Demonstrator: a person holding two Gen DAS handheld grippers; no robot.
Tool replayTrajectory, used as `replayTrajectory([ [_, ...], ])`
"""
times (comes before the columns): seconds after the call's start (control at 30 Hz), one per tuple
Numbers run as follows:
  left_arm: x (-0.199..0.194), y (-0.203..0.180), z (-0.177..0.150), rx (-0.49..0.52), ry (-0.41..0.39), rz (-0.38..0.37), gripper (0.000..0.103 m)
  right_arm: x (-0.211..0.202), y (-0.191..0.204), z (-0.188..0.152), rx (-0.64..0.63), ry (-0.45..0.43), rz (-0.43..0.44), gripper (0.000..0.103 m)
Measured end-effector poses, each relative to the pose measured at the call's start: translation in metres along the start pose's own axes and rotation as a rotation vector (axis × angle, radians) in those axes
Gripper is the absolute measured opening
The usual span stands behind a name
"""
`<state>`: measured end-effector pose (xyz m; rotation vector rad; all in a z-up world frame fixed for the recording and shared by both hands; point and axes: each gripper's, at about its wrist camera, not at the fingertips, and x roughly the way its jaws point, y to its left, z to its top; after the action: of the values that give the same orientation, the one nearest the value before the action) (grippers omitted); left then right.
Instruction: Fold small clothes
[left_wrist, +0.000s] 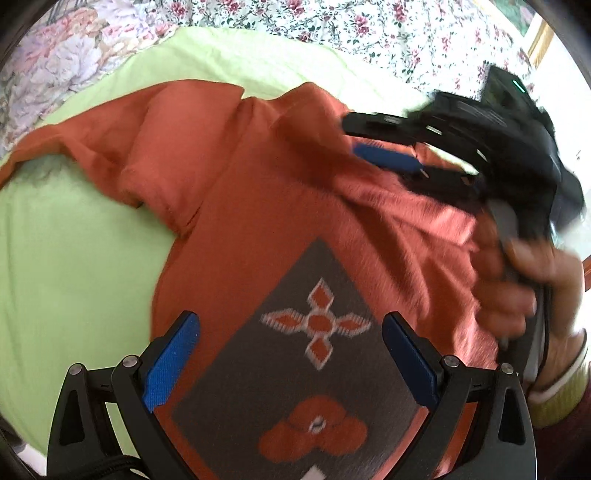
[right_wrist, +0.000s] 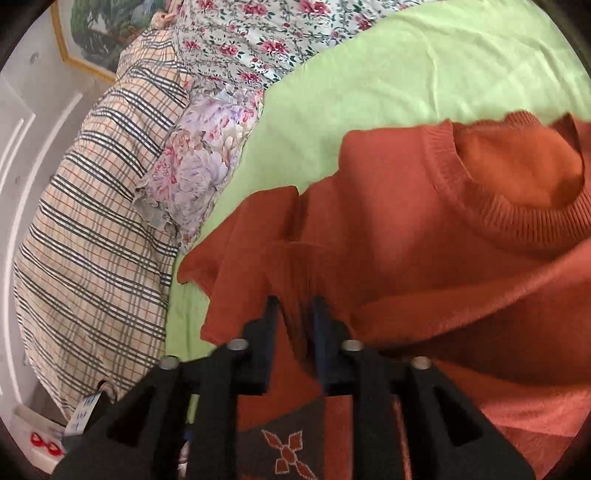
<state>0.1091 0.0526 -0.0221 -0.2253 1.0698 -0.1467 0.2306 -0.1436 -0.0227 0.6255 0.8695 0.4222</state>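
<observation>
Right now your left tongs stand wide apart with nothing between them, hovering just above the grey patterned panel on the front of the rust-orange knit sweater. That sweater lies spread on the green blanket of the bed, its ribbed neckline ahead and to the right of your right tongs. The right tongs are partly parted, with a fold of the sweater's fabric running between the fingers; whether the pads press it I cannot tell through the blur. You look to be at the sleeve-fold step: the sleeve ahead of the right tongs seems brought in over the body. Next, I judge, you should let that fabric go cleanly and lift clear without dragging the fold open, then take the other sleeve, ahead and left of the left tongs.
</observation>
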Motion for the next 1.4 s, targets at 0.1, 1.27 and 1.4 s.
replayTrajectory([
  [0.1,0.014,-0.004,0.019,-0.011,0.002,-0.055,0.099,-0.025,-0.007,-0.004,0.009,-0.051,-0.007,0.043],
  [1.27,0.034,0.038,0.069,-0.042,-0.047,-0.143,0.027,-0.195,-0.085,-0.100,0.148,-0.237,-0.224,0.047],
  [1.4,0.058,0.043,0.083,-0.079,-0.012,-0.187,0.052,-0.204,-0.094,-0.101,0.177,-0.258,-0.263,0.047],
])
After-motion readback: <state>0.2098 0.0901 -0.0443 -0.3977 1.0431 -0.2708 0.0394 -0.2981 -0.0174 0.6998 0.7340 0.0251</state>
